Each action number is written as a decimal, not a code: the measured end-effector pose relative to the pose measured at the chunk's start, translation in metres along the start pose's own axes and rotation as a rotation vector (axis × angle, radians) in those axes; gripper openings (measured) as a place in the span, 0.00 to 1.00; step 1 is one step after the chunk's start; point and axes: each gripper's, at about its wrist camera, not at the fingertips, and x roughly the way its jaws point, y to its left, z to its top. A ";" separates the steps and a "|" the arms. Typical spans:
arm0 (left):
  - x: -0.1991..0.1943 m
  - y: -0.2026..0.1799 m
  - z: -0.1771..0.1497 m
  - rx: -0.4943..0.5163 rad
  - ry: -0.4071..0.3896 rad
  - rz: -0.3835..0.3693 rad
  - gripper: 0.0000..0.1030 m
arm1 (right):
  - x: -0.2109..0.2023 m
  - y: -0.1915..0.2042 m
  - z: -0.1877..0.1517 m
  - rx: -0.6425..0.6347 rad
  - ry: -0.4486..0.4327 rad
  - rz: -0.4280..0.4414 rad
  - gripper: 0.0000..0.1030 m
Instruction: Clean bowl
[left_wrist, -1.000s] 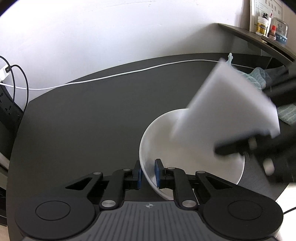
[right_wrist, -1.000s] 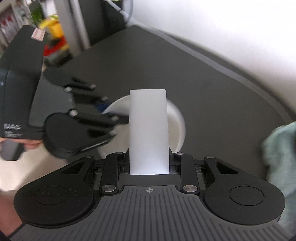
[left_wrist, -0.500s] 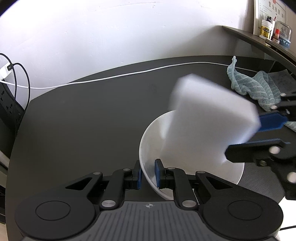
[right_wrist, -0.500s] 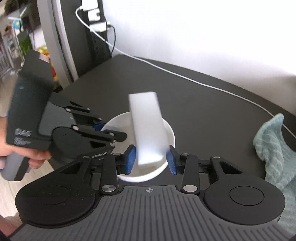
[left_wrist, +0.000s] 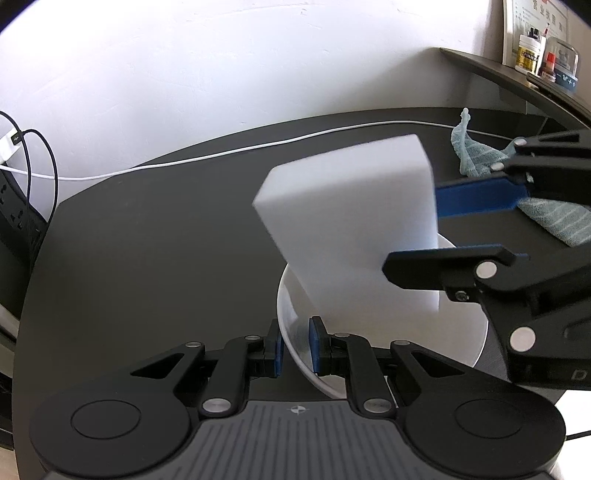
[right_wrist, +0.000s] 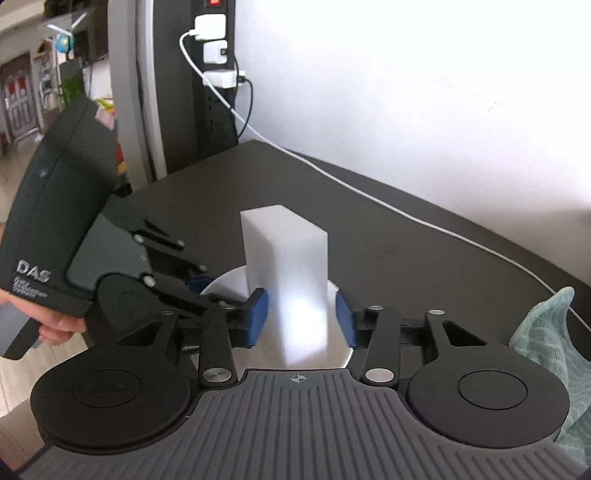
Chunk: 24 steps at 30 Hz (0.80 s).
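A white bowl (left_wrist: 458, 339) sits on the dark table. My left gripper (left_wrist: 295, 345) is shut on the bowl's near rim. A white sponge block (left_wrist: 351, 218) stands on end in the bowl, also seen in the right wrist view (right_wrist: 288, 269). My right gripper (right_wrist: 301, 321) is open, its blue pads standing off either side of the sponge with gaps. In the left wrist view the right gripper (left_wrist: 476, 225) reaches in from the right. The bowl (right_wrist: 225, 286) shows behind the sponge in the right wrist view.
A teal cloth (left_wrist: 546, 210) lies at the table's right, also in the right wrist view (right_wrist: 546, 332). A white cable (left_wrist: 221, 151) runs along the table's back edge. A shelf with small bottles (left_wrist: 532, 55) is at the upper right. A power strip (right_wrist: 218, 44) hangs at the left.
The right gripper has opened and let go of the sponge, which now stands in the bowl. The right gripper pulled back and tilted up. The left gripper has not moved.
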 end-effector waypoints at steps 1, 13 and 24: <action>0.000 0.000 0.000 0.001 0.000 0.000 0.14 | 0.002 -0.002 0.001 0.000 -0.002 0.005 0.51; 0.000 -0.006 0.000 0.000 0.000 0.007 0.15 | 0.002 -0.011 0.000 0.079 -0.004 0.103 0.30; 0.001 -0.011 0.000 -0.005 0.000 0.002 0.17 | -0.014 -0.007 -0.019 0.182 -0.046 0.017 0.39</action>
